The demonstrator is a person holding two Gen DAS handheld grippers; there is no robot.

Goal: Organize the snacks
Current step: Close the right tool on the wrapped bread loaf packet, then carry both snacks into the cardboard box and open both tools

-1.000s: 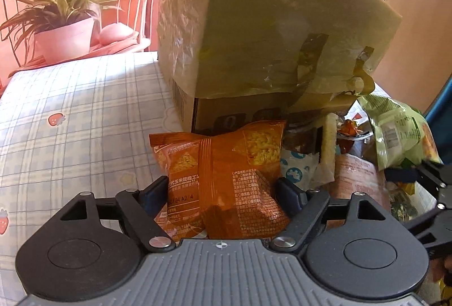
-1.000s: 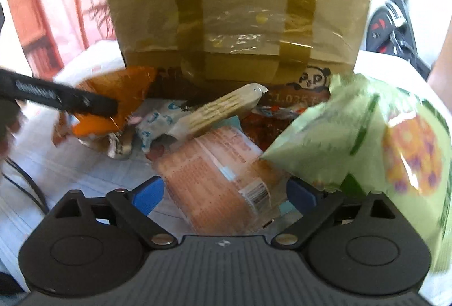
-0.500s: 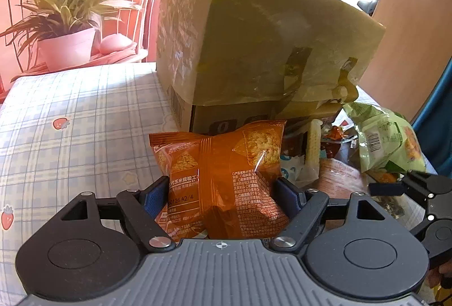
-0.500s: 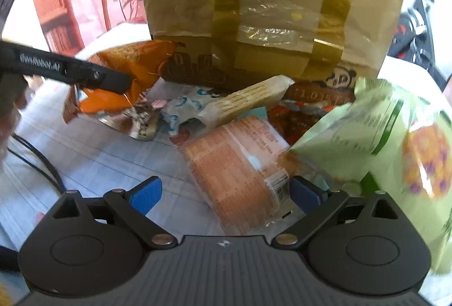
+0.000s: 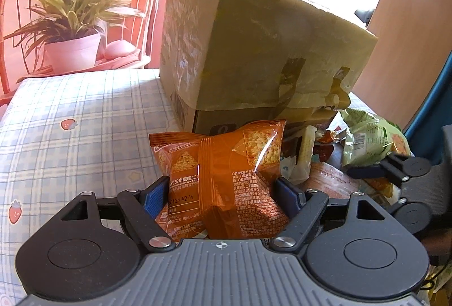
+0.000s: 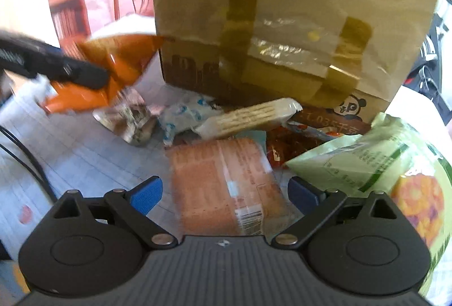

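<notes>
My left gripper (image 5: 223, 193) is shut on an orange snack packet (image 5: 226, 170) and holds it up in front of the taped cardboard box (image 5: 254, 52). The packet (image 6: 113, 71) and the left gripper show at the left of the right wrist view, above the table. My right gripper (image 6: 224, 193) is open, its fingers on either side of a pale orange packet (image 6: 223, 181) that lies on the table. A green bag (image 6: 367, 162) lies to its right. A wafer pack (image 6: 248, 117), a white-blue packet (image 6: 183, 114) and a red packet (image 6: 282, 148) lie before the box.
The table has a checked cloth with strawberries (image 5: 70, 122). A potted plant (image 5: 70, 46) stands on an orange chair at the far left. A wooden panel (image 5: 409, 37) rises at the right. A black cable (image 6: 25, 156) crosses the table's left side.
My left gripper has risen with the orange packet, so the box top now sits lower in view. My right gripper has drawn back and up a little from the pile.
</notes>
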